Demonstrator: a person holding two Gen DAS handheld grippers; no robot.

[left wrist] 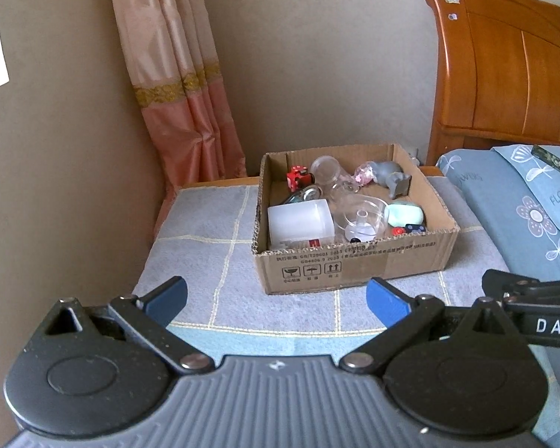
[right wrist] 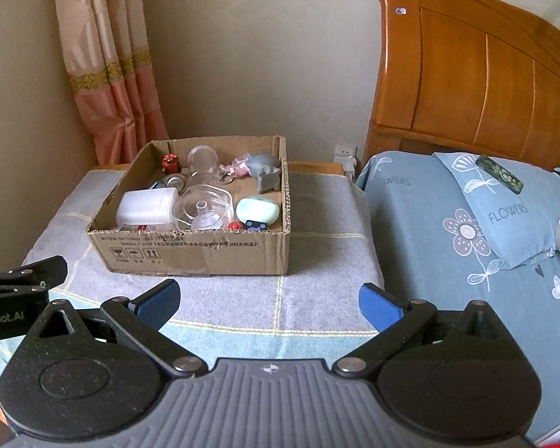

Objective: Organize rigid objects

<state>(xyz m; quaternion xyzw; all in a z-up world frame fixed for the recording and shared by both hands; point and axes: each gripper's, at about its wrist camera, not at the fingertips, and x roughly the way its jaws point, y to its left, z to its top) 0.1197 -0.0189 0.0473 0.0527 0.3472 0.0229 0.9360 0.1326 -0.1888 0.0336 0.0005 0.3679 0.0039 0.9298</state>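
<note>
Left wrist: left gripper (left wrist: 276, 300) spread wide, holding nothing, above the near edge of the grey checked cloth (left wrist: 205, 224). Cardboard box (left wrist: 354, 261) sits toward the cloth's far edge, filled with a white container (left wrist: 300, 222), grey figurine (left wrist: 392, 177) and red toy (left wrist: 298, 178).

Right wrist: right gripper (right wrist: 268, 302) also wide open and unloaded, near edge. Box (right wrist: 205, 254) toward the far-left corner, mint case (right wrist: 257, 209) inside at its right wall.

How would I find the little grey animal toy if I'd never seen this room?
Look at the cardboard box on the checked cloth beside the bed. The grey animal toy stands in its far right corner, next to a pink trinket. It's the only solid grey thing among clear plastic pieces.
</note>
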